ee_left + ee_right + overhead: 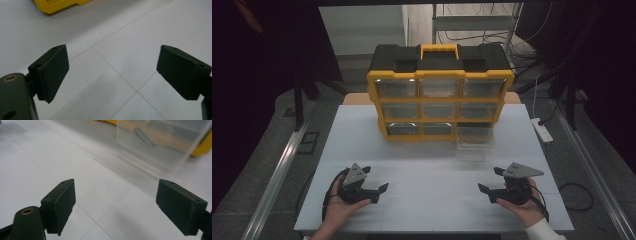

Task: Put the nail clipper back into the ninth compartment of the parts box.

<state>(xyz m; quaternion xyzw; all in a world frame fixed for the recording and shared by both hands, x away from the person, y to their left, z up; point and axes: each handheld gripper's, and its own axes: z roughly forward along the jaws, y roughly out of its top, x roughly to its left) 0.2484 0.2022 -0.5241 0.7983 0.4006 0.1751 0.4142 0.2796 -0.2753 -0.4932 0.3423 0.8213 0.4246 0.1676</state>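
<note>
The clear drawer (475, 137) sticks out of the bottom right slot of the yellow and black organizer (440, 90), pulled forward onto the white bench (432, 165). In the right gripper view the drawer (162, 142) has a small grey metal piece (143, 135) lying inside it, though it is too blurred for me to say what it is.

My right hand-held gripper (493, 179) sits in front of the organizer, near the drawer but well apart from it, with its jaws spread wide and nothing between them (116, 205). My left hand-held gripper (376, 178) rests in front of the organizer's left end, farther off, and it too is wide open and holds nothing (112, 75). A yellow corner of the organizer (60, 5) shows beyond its jaws. Both of my hands rest low on the bench, the grippers angled inward toward each other. Beside the organizer's right end, a white power strip (542, 130) lies on the floor.
</note>
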